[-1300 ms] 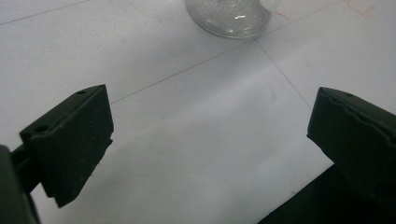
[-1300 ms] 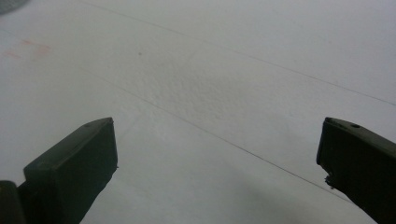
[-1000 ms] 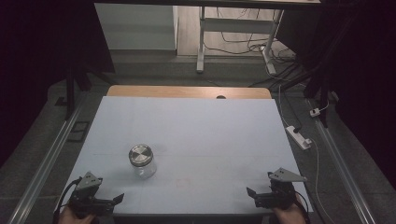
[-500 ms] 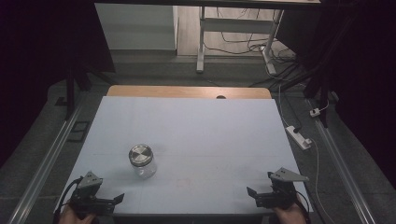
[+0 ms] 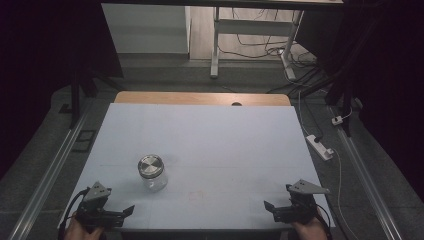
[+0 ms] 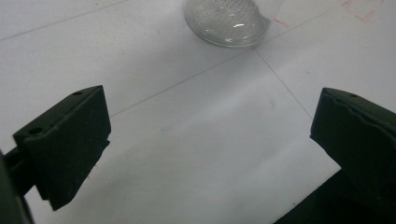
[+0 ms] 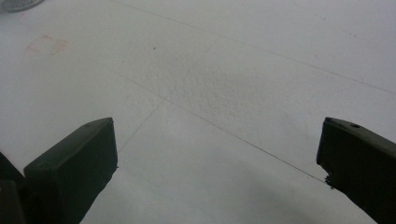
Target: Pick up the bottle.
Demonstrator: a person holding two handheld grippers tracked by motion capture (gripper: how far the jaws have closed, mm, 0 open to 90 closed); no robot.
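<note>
High view: jar (image 5: 152,172) stands at one o'clock from the released left tongs (image 5: 122,213); approach level, straddle its body squarely. Right tongs (image 5: 272,208) gape, idle.

Dim overall in the high view; surroundings near black, white table sheet (image 5: 210,150) the one bright area, evenly lit from above. Faint glint on jar (image 5: 152,172) lid, soft short shadow beside it. Slightly grainy, low sharpness. Gripper views brighter, flat grey-white; black jaws underexposed, detail lost. Jar base (image 6: 227,21) sparkles with small highlights, softly focused at frame top.
</note>
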